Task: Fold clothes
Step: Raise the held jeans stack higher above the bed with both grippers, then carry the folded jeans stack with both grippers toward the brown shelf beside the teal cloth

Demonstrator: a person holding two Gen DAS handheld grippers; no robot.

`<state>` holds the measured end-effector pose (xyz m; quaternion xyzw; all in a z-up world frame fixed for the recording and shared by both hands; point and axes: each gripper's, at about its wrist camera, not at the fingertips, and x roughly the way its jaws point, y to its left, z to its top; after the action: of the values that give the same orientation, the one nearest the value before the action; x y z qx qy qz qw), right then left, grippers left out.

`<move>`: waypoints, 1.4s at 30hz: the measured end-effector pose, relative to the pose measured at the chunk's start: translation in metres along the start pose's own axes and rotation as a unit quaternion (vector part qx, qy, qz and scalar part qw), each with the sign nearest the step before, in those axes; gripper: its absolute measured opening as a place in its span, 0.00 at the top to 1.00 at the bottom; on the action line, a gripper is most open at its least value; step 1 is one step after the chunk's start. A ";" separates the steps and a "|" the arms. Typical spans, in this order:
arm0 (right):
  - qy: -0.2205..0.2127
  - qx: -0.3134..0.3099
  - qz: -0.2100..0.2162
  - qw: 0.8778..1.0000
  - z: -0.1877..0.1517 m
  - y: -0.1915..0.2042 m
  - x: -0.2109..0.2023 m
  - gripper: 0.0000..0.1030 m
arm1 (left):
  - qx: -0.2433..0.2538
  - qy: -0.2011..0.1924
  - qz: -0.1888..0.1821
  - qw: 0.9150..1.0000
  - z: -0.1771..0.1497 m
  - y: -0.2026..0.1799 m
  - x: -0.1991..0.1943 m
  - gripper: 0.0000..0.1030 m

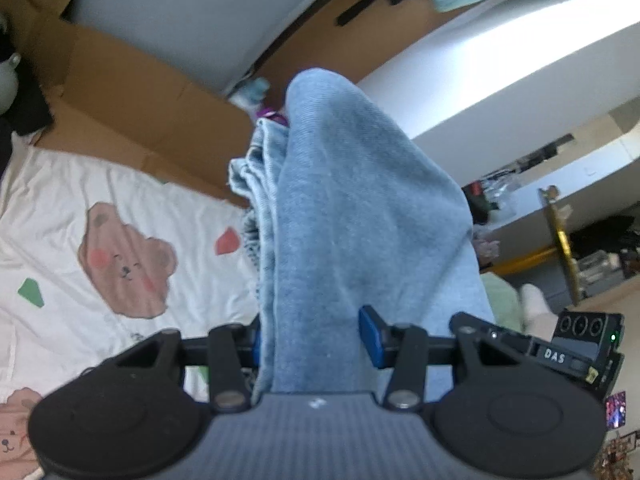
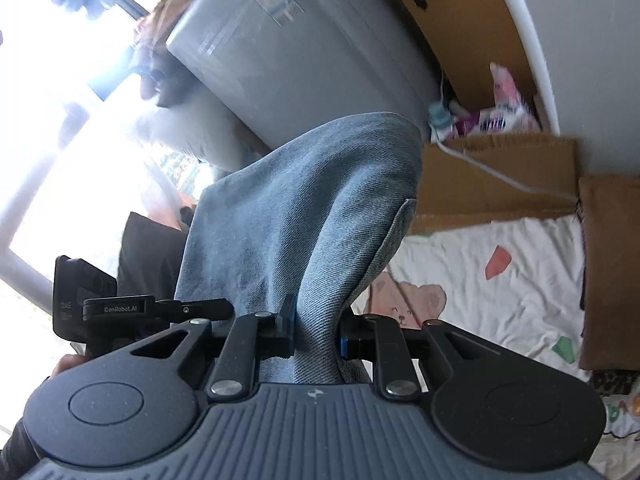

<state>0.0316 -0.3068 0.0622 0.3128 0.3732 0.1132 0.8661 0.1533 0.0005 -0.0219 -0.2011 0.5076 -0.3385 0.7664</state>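
1. Denim, light blue and thick, fills both views: the jeans [image 1: 360, 208] hang above the bed sheet [image 1: 60, 208], not on it.
2. Left gripper [image 1: 316, 336] pinches a wide bunch of this cloth; right gripper [image 2: 316, 332] pinches a narrower fold [image 2: 304, 216].
3. I judge both hold it high so it hangs straight before folding.
4. Weave is ribbed and stiff; the white sheet is soft, wrinkled, with printed bears.

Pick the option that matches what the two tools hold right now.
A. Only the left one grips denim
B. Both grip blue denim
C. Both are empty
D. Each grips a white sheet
B: the left tool and the right tool each clamp a bunch of blue denim.
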 end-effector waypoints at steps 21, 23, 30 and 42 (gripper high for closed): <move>-0.033 -0.005 0.007 0.999 0.011 -0.003 -0.122 0.81 | 0.049 -0.009 0.008 0.999 -0.029 -0.126 -0.028 0.53; -0.035 0.000 0.004 0.999 0.013 -0.014 -0.124 0.81 | 0.048 -0.008 0.002 0.999 -0.030 -0.130 -0.018 0.53; -0.046 0.022 -0.021 0.998 0.021 -0.056 -0.136 0.81 | 0.044 0.008 -0.028 0.999 -0.031 -0.141 0.029 0.53; -0.068 0.065 -0.082 0.992 0.049 -0.143 -0.144 0.81 | 0.077 0.044 -0.071 0.994 -0.004 -0.164 0.140 0.53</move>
<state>-0.0383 -0.5022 0.0815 0.3436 0.3440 -0.0039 0.8739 0.1338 -0.2136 -0.0066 -0.1621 0.4972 -0.4386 0.7308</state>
